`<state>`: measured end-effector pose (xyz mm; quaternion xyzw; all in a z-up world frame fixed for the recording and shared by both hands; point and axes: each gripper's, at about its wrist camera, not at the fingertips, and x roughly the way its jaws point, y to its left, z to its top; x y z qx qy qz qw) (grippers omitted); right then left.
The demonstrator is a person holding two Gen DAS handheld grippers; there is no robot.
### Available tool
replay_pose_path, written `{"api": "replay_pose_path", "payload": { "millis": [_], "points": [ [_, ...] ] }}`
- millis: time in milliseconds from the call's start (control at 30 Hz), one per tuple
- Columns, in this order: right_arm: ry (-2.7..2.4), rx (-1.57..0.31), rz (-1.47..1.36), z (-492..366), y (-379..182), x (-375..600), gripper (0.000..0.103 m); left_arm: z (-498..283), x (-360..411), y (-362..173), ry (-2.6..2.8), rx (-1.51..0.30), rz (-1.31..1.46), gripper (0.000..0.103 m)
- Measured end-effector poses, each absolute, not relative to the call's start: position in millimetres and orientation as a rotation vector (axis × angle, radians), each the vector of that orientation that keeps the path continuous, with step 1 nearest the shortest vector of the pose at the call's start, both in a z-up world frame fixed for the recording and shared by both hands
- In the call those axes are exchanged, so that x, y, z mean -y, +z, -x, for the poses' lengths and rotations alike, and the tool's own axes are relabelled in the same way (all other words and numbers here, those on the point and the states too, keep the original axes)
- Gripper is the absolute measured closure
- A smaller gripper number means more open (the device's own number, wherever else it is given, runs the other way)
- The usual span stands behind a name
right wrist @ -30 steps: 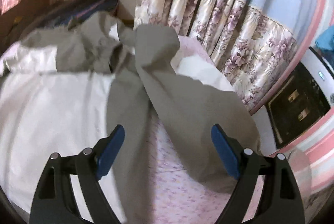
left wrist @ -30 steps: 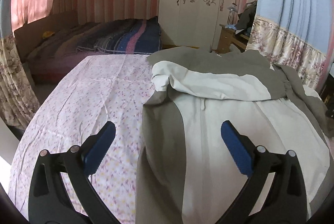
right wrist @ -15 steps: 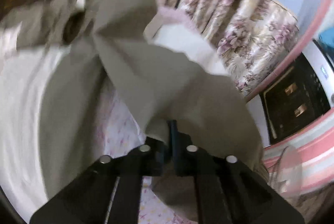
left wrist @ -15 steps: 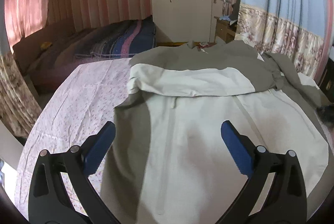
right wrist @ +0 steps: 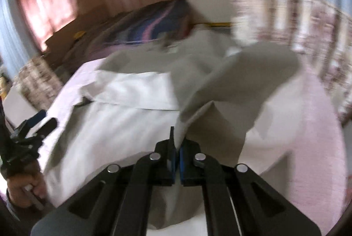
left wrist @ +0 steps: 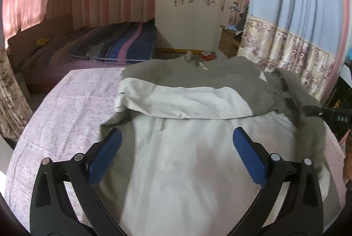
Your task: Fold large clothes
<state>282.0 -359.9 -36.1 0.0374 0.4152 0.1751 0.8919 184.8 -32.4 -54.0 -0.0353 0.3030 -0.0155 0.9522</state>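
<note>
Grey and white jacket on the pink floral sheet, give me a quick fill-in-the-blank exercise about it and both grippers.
1. The right gripper is ___ on the jacket's grey sleeve.
2. The left gripper hovers over the grey and white jacket with its jaws ___.
3. The jacket lies on a floral sheet coloured ___.

Missing words: shut; open; pink

The jacket is matt woven cloth, grey and off-white. Beneath the jacket, the bed sheet is thin printed cotton. The left hand-held gripper looks matt black plastic, with blue rubbery pads and shiny metal rivets.
</note>
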Motion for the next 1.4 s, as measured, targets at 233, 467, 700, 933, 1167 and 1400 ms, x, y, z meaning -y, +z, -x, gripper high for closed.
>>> {"api": "replay_pose_path", "payload": {
  "millis": [233, 467, 700, 933, 1167, 1400],
  "points": [
    [0.463, -0.822, -0.152, -292.1, -37.5, 316.6, 0.02, -172.5, -2.6, -62.9, 0.026, -0.665, 0.106, 0.003],
    [0.345, -0.689, -0.148, -277.9, -16.1, 376.0, 0.017, -162.5, 22.6, -88.4, -0.074, -0.754, 0.193, 0.003],
    [0.186, -0.648, 0.018, -270.2, -29.5, 420.8, 0.017, -166.7, 69.2, -86.4, -0.089, -0.74, 0.183, 0.003],
    [0.154, -0.645, -0.001, -265.8, -43.4, 461.8, 0.017, -199.9, 104.3, -104.7, -0.079, -0.825, 0.261, 0.003],
    [0.15, -0.668, -0.034, -266.8, -50.8, 483.6, 0.015, -235.6, 148.5, -144.8, -0.182, -0.949, 0.225, 0.024],
    [0.129, -0.688, -0.013, -269.1, -53.0, 486.0, 0.015, -242.5, 141.3, -111.9, -0.26, -0.844, 0.189, 0.086]
  ]
}}
